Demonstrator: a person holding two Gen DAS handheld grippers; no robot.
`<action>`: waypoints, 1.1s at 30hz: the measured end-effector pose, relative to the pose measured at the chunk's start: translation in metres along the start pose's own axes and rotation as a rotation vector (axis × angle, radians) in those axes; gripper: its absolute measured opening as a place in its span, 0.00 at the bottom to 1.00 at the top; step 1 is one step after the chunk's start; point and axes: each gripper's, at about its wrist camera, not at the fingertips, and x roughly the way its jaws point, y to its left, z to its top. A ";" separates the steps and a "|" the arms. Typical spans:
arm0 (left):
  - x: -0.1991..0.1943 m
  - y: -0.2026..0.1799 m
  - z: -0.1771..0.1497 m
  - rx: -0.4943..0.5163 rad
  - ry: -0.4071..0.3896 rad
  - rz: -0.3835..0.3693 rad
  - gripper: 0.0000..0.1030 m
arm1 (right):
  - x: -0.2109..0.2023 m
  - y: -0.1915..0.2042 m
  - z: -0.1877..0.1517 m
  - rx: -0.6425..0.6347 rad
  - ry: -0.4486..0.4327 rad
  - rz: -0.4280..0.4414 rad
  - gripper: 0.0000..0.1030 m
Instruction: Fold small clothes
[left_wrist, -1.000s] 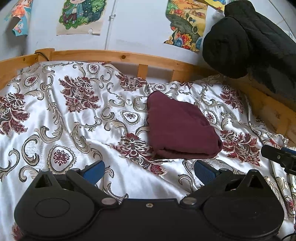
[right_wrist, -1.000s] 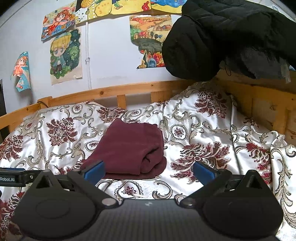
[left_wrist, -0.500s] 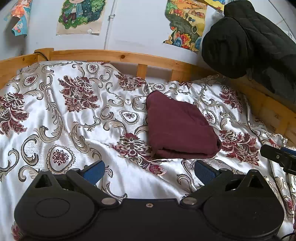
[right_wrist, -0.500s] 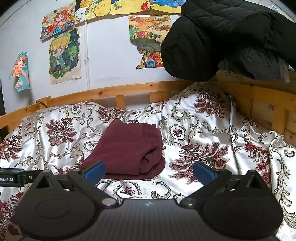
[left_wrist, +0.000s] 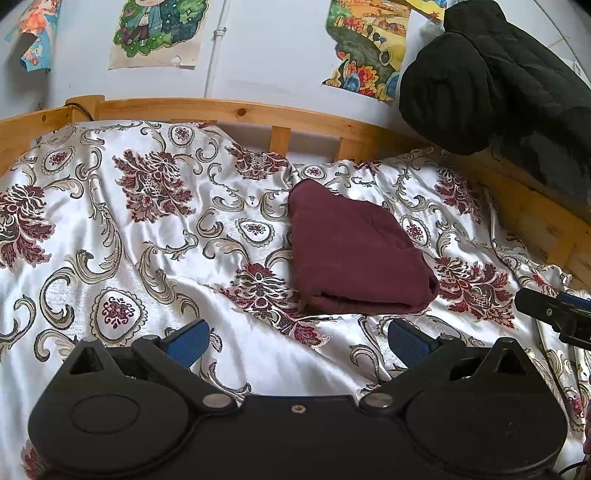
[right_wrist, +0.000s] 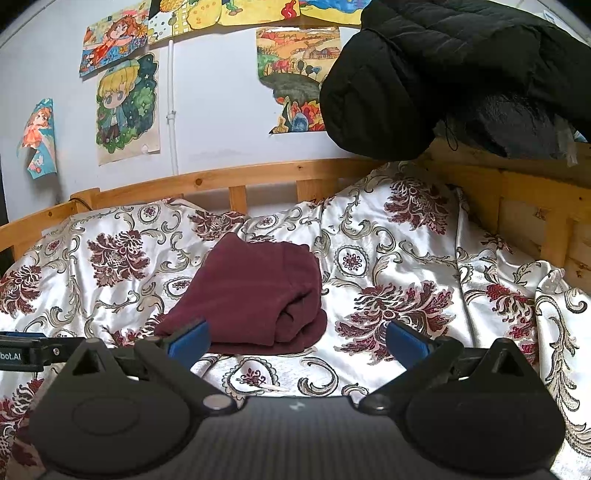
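A folded maroon fabric garment lies on the white satin bedspread with dark red floral print, near the wooden bed rail. The left gripper hovers just short of the garment, jaws spread wide and empty. The right gripper is likewise released, its blue fingertips overlapping the garment's near edge in view.

There's the maroon garment, folded into a compact, thick bundle and lying flat on the patterned bedspread, about mid-bed. From the left wrist view its stacked, layered edges face the camera along the near side, with a rounded fold at the right corner. From the right wrist view the same piece shows a smooth top and bunched, rolled layers on its right end. Nothing touches it.
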 end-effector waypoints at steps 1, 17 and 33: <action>0.000 -0.001 0.000 0.000 0.000 0.000 0.99 | 0.000 0.000 0.000 0.000 0.000 0.000 0.99; 0.000 0.002 0.000 -0.002 0.000 -0.002 0.99 | 0.001 0.000 -0.002 -0.003 0.004 -0.002 0.99; 0.000 0.001 -0.001 -0.001 0.000 -0.003 0.99 | 0.002 -0.001 -0.003 -0.001 0.008 -0.003 0.99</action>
